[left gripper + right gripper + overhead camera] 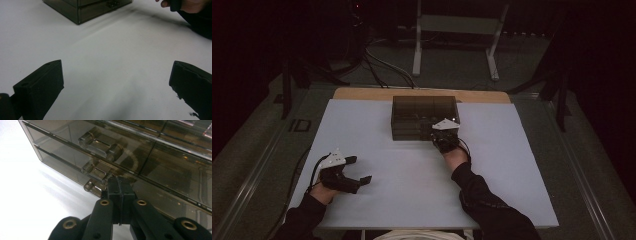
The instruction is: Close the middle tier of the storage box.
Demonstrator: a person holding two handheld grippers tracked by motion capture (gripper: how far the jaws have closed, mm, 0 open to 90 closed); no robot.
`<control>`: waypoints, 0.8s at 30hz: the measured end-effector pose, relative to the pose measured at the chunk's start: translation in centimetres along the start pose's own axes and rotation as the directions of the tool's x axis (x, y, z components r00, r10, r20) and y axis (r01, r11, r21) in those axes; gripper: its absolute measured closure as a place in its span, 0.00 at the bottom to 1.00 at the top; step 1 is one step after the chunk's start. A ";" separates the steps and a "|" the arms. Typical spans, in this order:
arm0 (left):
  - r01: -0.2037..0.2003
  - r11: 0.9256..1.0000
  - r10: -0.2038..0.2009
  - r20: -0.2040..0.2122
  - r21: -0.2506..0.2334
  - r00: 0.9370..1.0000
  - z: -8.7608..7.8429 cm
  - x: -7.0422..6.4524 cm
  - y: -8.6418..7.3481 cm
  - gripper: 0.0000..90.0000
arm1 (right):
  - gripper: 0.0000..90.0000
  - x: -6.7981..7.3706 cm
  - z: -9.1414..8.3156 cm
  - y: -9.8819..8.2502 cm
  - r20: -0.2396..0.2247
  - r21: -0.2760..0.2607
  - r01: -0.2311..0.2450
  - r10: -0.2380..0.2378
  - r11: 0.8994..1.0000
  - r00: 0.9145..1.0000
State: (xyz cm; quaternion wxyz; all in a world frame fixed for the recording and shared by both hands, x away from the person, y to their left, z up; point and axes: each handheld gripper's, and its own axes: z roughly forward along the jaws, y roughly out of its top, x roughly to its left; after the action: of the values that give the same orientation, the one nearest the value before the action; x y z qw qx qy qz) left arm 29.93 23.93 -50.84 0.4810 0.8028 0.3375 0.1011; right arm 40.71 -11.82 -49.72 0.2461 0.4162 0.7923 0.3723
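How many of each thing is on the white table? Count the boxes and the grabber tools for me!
Drawer box: 1
Grabber tools: 2, the left gripper and the right gripper
Total: 3

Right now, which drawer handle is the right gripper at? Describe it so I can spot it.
On the white table stands a smoky drawer box. Three clear bar handles stack on its front; the lowest handle is the one, with the shut right gripper at it.

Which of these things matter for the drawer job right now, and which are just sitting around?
In use:
- drawer box
- bottom drawer handle
- right claw, shut at that handle

Idle:
- left claw, open over the white table
- metal stand behind
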 end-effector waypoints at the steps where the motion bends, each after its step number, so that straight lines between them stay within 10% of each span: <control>1: 0.000 1.000 0.000 0.000 0.002 1.000 0.0 0.0 0.0 0.01 | 1.00 0.0 0.0 0.0 -0.002 0.000 -0.002 0.002 1.000 1.000; 15: 0.003 1.000 -0.003 0.001 0.003 1.000 0.1 0.0 0.0 0.01 | 0.97 -0.2 -0.4 -0.2 0.003 0.001 -0.023 0.023 1.000 1.000; 24: 0.000 1.000 0.000 0.000 0.004 1.000 0.1 0.0 0.0 0.01 | 0.48 0.2 -1.0 -0.1 -0.107 0.027 -0.006 0.009 1.000 0.994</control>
State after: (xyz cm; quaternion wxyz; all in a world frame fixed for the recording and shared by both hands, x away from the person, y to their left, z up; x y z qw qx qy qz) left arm 29.97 23.86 -50.89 0.4792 0.8038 0.3380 0.1004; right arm 39.88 -12.09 -49.24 0.1963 0.4019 0.8075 0.3846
